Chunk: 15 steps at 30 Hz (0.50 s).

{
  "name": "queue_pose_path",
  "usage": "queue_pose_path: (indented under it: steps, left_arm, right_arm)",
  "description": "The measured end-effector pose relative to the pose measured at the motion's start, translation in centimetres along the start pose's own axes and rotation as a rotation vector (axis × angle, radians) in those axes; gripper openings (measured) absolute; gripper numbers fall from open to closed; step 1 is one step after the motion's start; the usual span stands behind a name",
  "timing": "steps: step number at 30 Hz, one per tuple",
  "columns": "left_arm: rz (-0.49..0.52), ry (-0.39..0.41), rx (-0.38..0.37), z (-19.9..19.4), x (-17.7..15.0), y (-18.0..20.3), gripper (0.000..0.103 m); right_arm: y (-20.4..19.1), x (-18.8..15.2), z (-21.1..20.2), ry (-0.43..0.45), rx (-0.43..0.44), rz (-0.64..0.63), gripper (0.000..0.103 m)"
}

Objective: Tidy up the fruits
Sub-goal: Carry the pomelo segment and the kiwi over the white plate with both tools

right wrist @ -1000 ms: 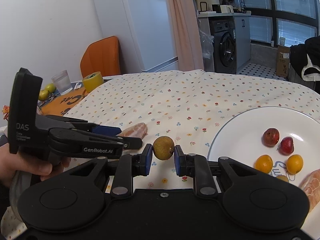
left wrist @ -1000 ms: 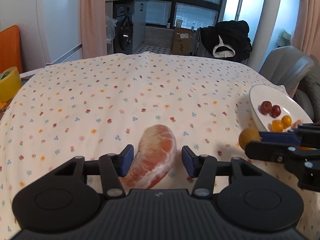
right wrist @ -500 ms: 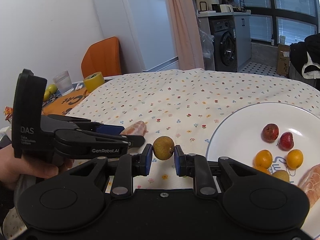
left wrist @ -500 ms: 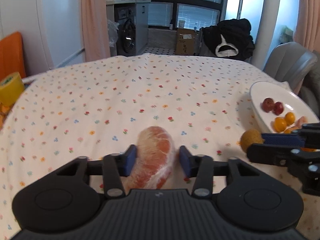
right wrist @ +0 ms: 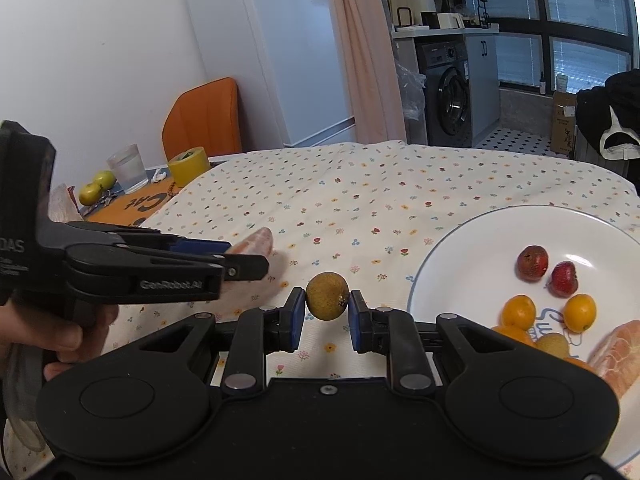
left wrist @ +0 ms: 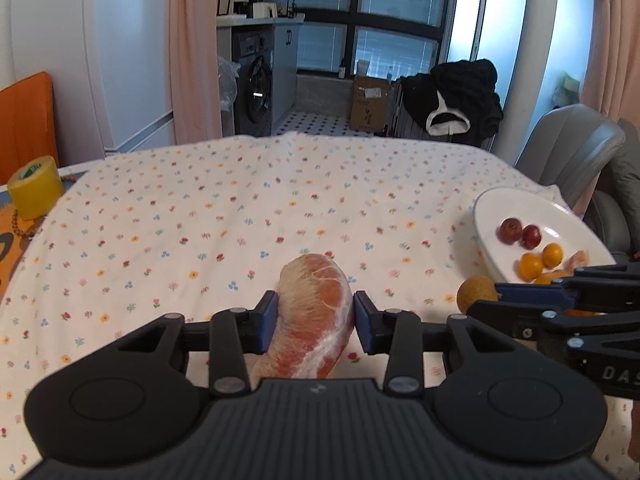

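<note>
Plate [right wrist: 472,248]: two red fruits [right wrist: 532,263], three orange fruits [right wrist: 518,312] visible, one brown fruit [right wrist: 552,345], one pomelo segment [right wrist: 618,354]. Left of plate: one more brown fruit [right wrist: 327,296], one more segment [left wrist: 314,316], two green fruits [right wrist: 98,188], one glass [right wrist: 127,168], one tape roll [right wrist: 189,165].

The flowered tablecloth [left wrist: 248,216] lies bare across its whole middle and far side, so there is open room ahead of both grippers. To the right the white plate [right wrist: 472,256] has free surface along its near-left rim and far side, while two red fruits [right wrist: 546,268], the small orange fruits [right wrist: 548,312] and a peeled citrus segment [right wrist: 616,356] crowd its right and near part. The left gripper [right wrist: 246,258] reaches in just left of the right gripper [right wrist: 326,318], narrowing that side, and the yellow tape roll [right wrist: 188,166] and glass [right wrist: 126,174] stand at the far left edge, well apart.
</note>
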<state>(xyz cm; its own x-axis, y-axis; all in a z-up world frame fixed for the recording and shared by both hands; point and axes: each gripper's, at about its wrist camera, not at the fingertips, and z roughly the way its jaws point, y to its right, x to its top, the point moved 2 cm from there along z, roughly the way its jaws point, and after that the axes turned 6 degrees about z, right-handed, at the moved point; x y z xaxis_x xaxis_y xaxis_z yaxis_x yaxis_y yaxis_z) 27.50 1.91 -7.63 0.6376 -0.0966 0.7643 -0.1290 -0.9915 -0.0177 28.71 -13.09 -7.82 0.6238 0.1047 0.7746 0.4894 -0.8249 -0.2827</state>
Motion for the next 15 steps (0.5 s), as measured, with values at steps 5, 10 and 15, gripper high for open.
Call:
queue_pose_path:
  steps: [5, 10, 15]
  left_arm:
    - [-0.001, 0.024, -0.003, -1.2, 0.4, 0.6, 0.039]
    - [0.001, 0.038, -0.008, -1.9, 0.6, 1.4, 0.039]
    - [0.004, 0.052, -0.019, -2.6, 0.8, 2.3, 0.039]
  right_arm:
    - [0.4, 0.0, -1.0, 0.014, -0.011, 0.006, 0.021]
    - [1.1, 0.1, -2.2, 0.032, -0.024, 0.009, 0.021]
    - [2.1, 0.2, -3.4, 0.051, -0.043, 0.021, 0.021]
